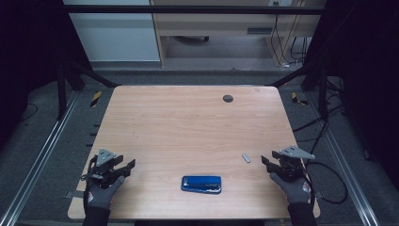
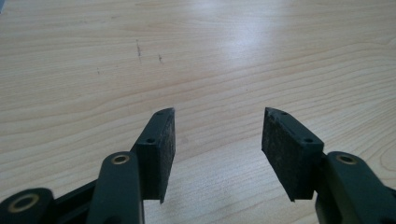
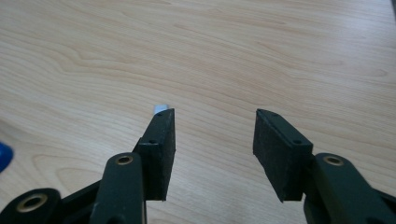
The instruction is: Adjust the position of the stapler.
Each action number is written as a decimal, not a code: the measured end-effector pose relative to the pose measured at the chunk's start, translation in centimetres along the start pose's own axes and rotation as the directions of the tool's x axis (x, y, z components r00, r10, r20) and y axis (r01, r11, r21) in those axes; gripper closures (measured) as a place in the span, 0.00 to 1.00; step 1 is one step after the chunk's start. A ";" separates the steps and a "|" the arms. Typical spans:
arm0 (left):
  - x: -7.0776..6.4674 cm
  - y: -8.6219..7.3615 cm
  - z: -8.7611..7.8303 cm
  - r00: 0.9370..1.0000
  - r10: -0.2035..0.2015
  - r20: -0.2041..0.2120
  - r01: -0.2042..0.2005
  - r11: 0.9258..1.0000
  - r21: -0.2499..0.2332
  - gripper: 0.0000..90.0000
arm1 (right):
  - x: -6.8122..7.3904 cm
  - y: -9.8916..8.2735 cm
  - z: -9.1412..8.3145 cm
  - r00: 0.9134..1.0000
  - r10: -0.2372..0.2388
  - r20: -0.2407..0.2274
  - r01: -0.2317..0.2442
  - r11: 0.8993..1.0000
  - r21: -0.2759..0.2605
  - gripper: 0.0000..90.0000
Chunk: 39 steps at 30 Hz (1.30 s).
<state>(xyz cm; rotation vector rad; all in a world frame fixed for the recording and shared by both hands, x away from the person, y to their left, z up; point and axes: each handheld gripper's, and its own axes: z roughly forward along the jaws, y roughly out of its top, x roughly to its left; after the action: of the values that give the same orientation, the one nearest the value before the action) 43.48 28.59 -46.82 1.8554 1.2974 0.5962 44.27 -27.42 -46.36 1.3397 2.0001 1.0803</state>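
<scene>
A blue stapler lies flat near the front edge of the wooden surface, long side running across. It is the landmark here. To the left of the stapler, well apart from it, the left claw hangs over the surface in a gloved hand, jaws spread wide with nothing between them; its own view shows bare wood between the pads. To the right of the stapler, also well apart, the right claw sits in the other gloved hand, jaws likewise wide apart and empty. Beyond the stapler and to its right, a small grey strip lies on the wood, just beside the right claw's tips; in the right gripper view its pale end peeks past one jaw. Far behind the stapler, near the back edge, is a dark round hole.
</scene>
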 end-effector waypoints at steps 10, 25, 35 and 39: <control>-0.4 0.1 0.0 1.000 0.020 -0.006 -0.020 1.000 0.000 0.47 | 2.4 1.5 -0.3 0.990 -0.105 -0.098 0.109 0.993 0.038 0.58; -0.7 0.2 0.4 0.998 0.059 -0.005 -0.059 0.998 0.022 0.46 | 6.5 6.8 -1.2 0.914 -0.290 -0.284 0.317 0.947 0.056 0.63; -1.0 0.3 0.5 0.996 0.084 0.000 -0.084 0.996 0.022 0.45 | 10.9 10.0 -0.3 0.800 -0.407 -0.441 0.488 0.869 0.082 0.64; -1.1 0.3 0.5 0.997 0.082 0.002 -0.082 0.996 0.022 0.45 | 12.5 10.8 0.3 0.754 -0.428 -0.498 0.534 0.841 0.087 0.65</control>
<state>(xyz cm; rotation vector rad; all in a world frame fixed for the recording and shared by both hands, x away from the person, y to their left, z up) 43.57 27.36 -46.84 1.9342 1.2371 0.6263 45.21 -13.62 -37.32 0.5943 2.6917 0.9961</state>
